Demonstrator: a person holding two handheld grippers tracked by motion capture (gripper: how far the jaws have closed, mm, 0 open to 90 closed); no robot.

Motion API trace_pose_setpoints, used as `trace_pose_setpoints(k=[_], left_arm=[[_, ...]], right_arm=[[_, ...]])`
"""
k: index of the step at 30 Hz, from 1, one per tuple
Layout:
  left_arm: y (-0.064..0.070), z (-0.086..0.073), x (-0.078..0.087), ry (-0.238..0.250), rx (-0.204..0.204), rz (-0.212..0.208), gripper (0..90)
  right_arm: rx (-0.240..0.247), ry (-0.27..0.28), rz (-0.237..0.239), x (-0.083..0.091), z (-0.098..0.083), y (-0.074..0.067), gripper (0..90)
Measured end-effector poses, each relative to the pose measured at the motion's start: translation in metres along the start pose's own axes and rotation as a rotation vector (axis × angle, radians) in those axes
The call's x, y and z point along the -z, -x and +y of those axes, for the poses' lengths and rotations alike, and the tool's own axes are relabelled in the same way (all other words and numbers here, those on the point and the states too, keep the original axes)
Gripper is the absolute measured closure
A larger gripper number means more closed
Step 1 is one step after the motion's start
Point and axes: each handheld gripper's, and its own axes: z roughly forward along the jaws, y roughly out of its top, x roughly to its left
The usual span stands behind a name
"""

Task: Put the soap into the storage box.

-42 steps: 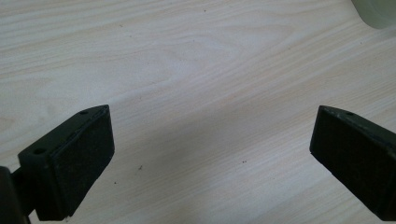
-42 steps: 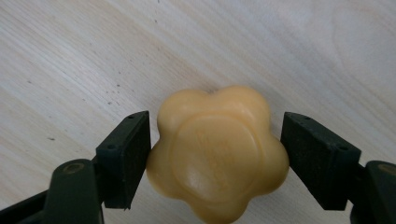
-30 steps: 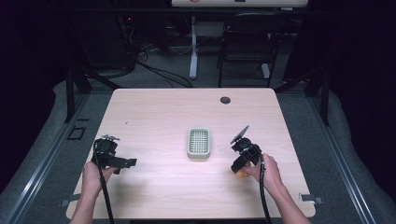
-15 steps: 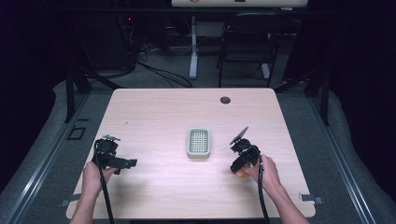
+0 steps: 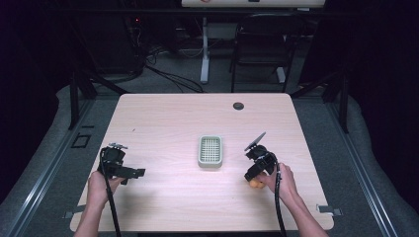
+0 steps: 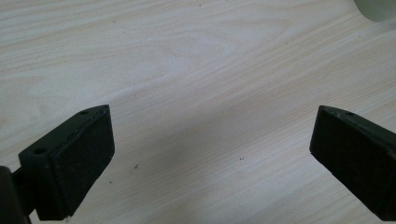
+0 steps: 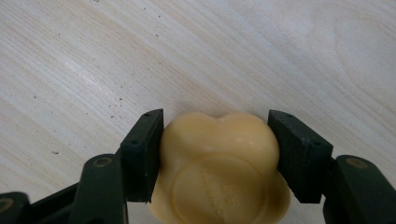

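Seen from the high view: a pale wood-grain rectangular table (image 5: pixel 163 123) with a small round black grommet (image 5: pixel 238 105) near its far edge, at about 1 o'clock from the table's middle. At the middle, a small pale green rectangular plastic basket with a slotted grid floor (image 5: pixel 210 151), long side running toward 12 o'clock.

At about 8 o'clock from the basket, well apart from it, the left black two-jaw gripper (image 5: pixel 134 173), held in the person's left hand (image 5: pixel 101 183), jaws pointing toward 3 o'clock, a black cable trailing back toward 6 o'clock. In the left gripper view, the same left gripper (image 6: pixel 210 154) with jaws spread wide, bare tabletop between them, nothing grasped. A sliver of the pale basket's corner (image 6: pixel 377 8) at 1 o'clock of that view.

At about 4 o'clock from the basket, near it but not touching, the right black two-jaw gripper (image 5: pixel 251 176), held in the person's right hand (image 5: pixel 279 178), a grey plate tilted up on top. Just below the jaws, a small yellow-orange lump (image 5: pixel 255 184) resting on the table.

In the right gripper view, the right gripper (image 7: pixel 215 144) closed against a pale yellow, lobed, soft-looking moulded piece with a raised round disc and faint embossed lettering on its face (image 7: pixel 219 172). Both black pads pressed to its sides, at 9 and 3 o'clock. Whether lifted or still resting on the wood cannot be told.
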Motion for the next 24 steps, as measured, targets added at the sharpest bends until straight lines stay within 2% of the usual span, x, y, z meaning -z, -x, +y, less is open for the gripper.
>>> trace_pose_setpoints(k=[5,7,9,20,24], left_arm=[[-0.0002,0.0,-0.0001,-0.001,0.001,-0.001,0.0],[-0.0001,0.0002,0.0,-0.004,0.0,-0.006,0.0],[-0.0001,0.0001,-0.0003,-0.002,0.0,-0.003,0.0],[-0.0003,0.0003,-0.0006,-0.005,0.001,-0.01,0.0],[-0.0006,0.0,-0.0008,-0.002,0.003,-0.008,0.0]], right_arm=[[-0.004,0.007,0.006,0.0009,-0.0006,0.0005,38.2],[-0.024,0.049,0.011,0.0023,-0.0014,-0.0003,38.2],[-0.024,0.055,0.017,0.0044,-0.0012,-0.0004,38.2],[-0.036,0.052,0.037,-0.0001,-0.0013,0.0004,37.9],[-0.007,0.058,0.047,-0.0032,-0.001,0.0011,37.2]])
